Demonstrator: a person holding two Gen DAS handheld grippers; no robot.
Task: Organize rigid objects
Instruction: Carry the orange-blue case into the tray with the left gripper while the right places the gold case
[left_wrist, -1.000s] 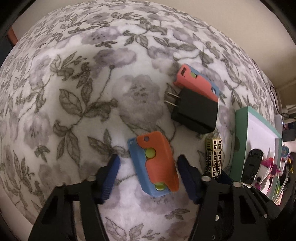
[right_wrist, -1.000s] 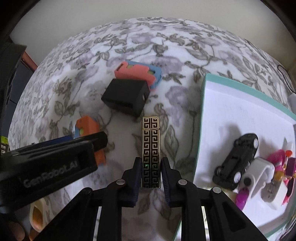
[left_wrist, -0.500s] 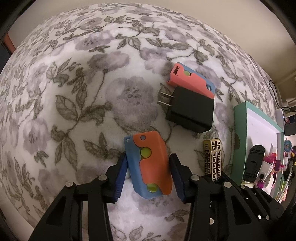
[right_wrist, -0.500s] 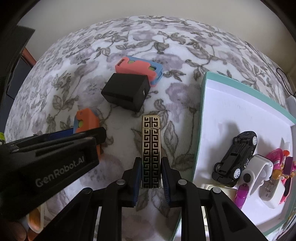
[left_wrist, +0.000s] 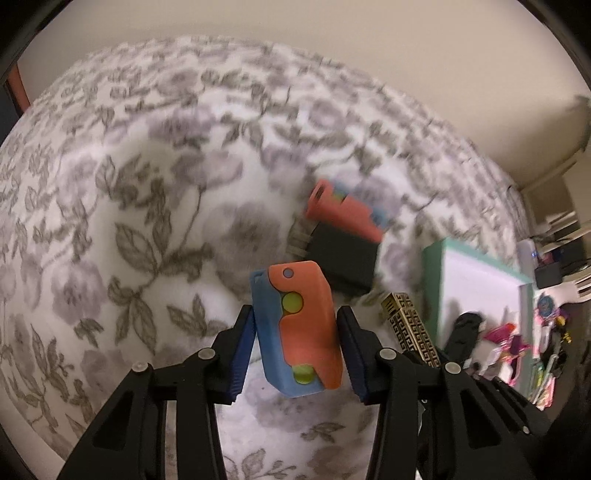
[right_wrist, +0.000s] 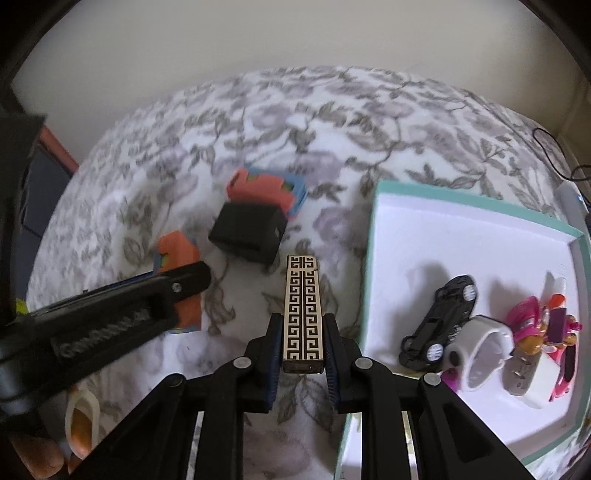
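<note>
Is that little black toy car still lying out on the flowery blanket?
No, the black toy car lies inside the white tray with the teal rim, beside other small toys.

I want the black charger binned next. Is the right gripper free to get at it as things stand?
Probably not yet: the right gripper is shut on the gold patterned bar. The black charger lies uncovered straight ahead, so the path looks free once the bar is dropped.
</note>
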